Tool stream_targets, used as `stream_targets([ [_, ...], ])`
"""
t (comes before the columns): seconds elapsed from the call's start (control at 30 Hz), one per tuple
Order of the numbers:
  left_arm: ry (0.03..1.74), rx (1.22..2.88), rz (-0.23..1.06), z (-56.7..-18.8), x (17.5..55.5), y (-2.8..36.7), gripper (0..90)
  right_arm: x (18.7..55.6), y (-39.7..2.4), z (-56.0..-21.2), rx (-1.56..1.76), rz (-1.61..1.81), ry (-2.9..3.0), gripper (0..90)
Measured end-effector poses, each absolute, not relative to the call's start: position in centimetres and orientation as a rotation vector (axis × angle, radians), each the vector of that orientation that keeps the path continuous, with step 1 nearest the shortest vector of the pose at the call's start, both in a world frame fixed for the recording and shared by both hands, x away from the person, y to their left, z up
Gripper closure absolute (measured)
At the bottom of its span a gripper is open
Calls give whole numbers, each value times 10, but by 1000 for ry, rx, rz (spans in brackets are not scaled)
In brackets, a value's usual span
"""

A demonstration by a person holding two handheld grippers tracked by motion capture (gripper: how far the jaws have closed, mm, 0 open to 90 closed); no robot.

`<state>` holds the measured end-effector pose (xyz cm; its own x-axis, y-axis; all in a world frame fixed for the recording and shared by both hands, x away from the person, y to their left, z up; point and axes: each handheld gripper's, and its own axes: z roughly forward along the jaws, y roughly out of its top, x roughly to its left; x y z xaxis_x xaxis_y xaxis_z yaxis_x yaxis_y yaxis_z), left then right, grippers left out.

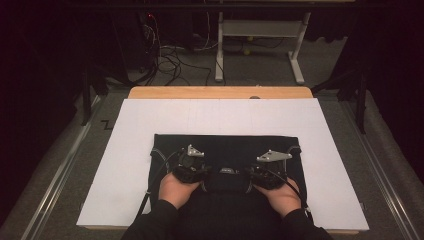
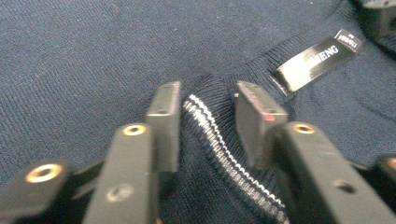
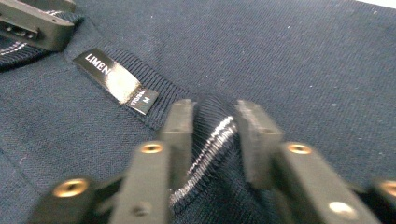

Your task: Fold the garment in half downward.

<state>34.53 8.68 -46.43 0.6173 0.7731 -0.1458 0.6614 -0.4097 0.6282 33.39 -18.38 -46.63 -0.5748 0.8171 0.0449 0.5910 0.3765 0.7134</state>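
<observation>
A dark navy knit garment [image 1: 225, 147] lies flat on a white board [image 1: 125, 160]. Its ribbed collar [image 2: 210, 121] has thin white stripes, and a black brand label [image 2: 317, 60] is sewn beside it. My left gripper [image 1: 206, 175] sits at the collar's left side. In the left gripper view its pads [image 2: 163, 112] pinch a raised fold of the collar. My right gripper [image 1: 251, 177] sits at the collar's right side, and its pads [image 3: 254, 126] pinch a striped collar fold [image 3: 212, 135] the same way. The label [image 3: 114, 79] lies between the two grippers.
The board rests on a wooden table [image 1: 220, 92] whose far edge shows behind it. Metal rails [image 1: 60, 175] run along both sides. Cables [image 1: 170, 60] and a desk frame [image 1: 260, 45] stand on the floor beyond. The other gripper's jaw [image 3: 32, 21] is close by.
</observation>
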Motion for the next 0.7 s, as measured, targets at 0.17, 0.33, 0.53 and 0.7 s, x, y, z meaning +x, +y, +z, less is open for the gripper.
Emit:
stream_targets([
  [0.17,1102,2130,268,-462,337,93,718,326,-187,-463,1182,1056,2293,795],
  [0.33,1052,2062,312,-452,322,100,727,314,-194,-455,1127,1150,2235,807],
  [0.53,988,2018,318,-443,300,111,725,294,-200,-446,1052,1232,2192,807],
  [0.7,942,2007,315,-440,283,116,724,276,-204,-442,977,1281,2169,807],
])
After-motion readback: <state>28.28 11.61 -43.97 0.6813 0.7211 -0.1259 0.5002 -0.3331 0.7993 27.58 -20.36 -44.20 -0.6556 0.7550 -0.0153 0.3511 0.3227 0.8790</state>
